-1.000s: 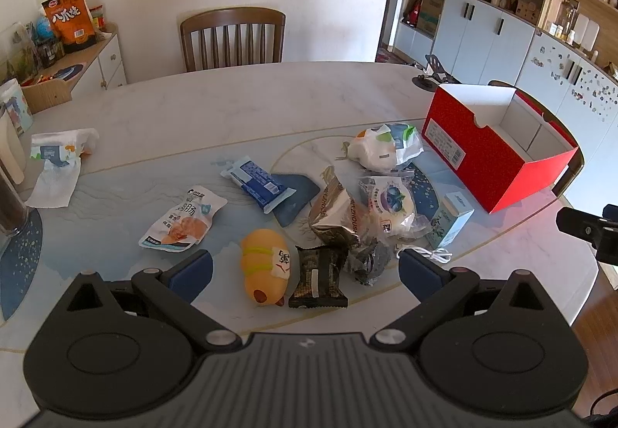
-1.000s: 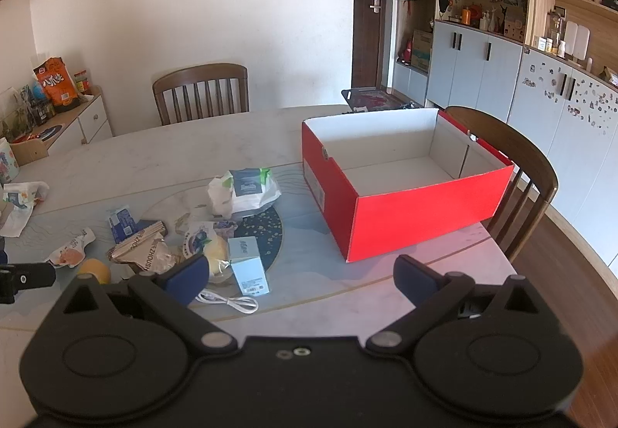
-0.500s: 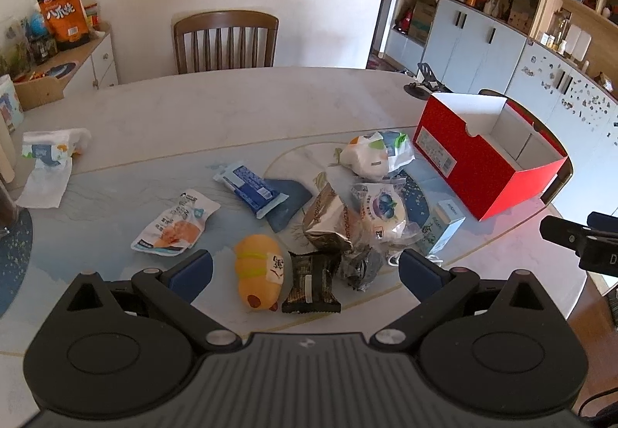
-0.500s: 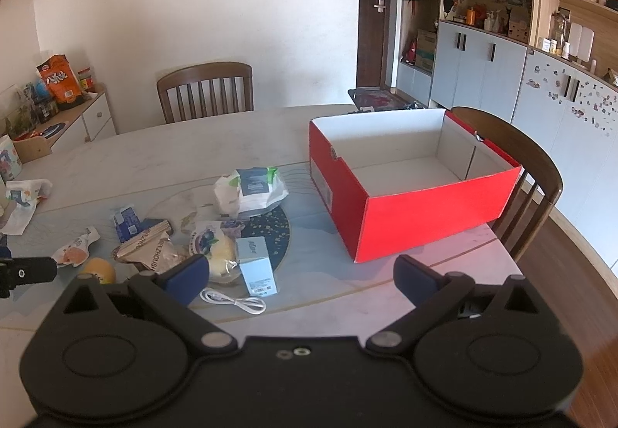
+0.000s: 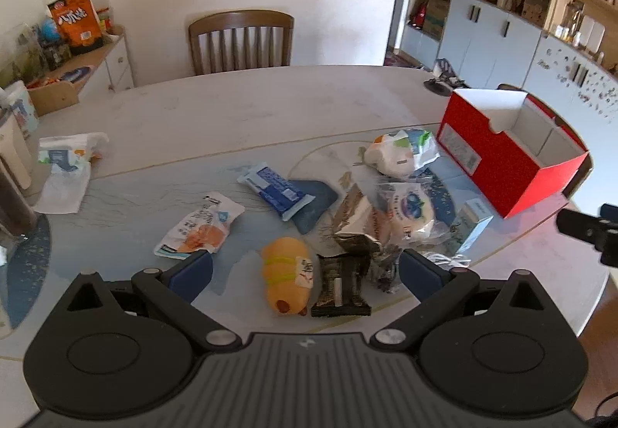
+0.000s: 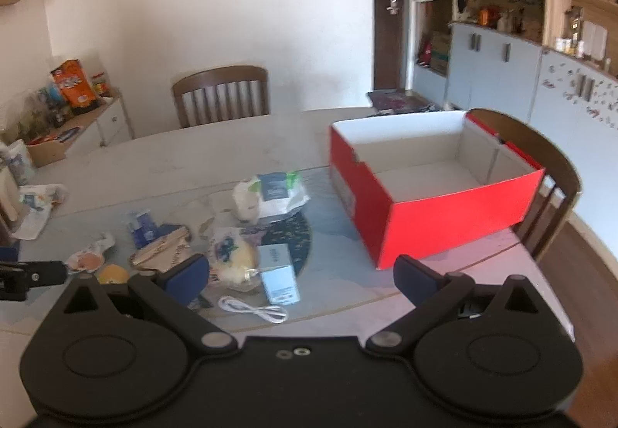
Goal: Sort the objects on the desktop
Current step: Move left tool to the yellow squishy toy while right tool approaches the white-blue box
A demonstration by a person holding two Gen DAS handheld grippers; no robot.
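Not much is changed over the last second, tbh: both views are just pulled back and up a little, so more of the surface [image 5: 239, 111] is seen. The left gripper [image 5: 305, 269] and right gripper [image 6: 301, 273] are both held with jaws wide, nothing gripped. The snack pile, hot-dog bun [image 5: 286, 275] included, is left untouched at 12 o'clock of the left gripper; the red box [image 6: 436, 192] sits empty at 1 o'clock of the right. Sorting is barely begun.

We count one red box [image 6: 455, 211] on the table's [image 5: 239, 107] right side. Left of it lie about nine packets, among them one orange bun [image 5: 286, 275], one dark bar [image 5: 340, 285] and one blue sachet [image 5: 276, 190]. We see one small carton [image 6: 279, 273], one white cable [image 6: 253, 309], one tissue pack [image 5: 65, 157] far left, and two chairs [image 6: 221, 95].
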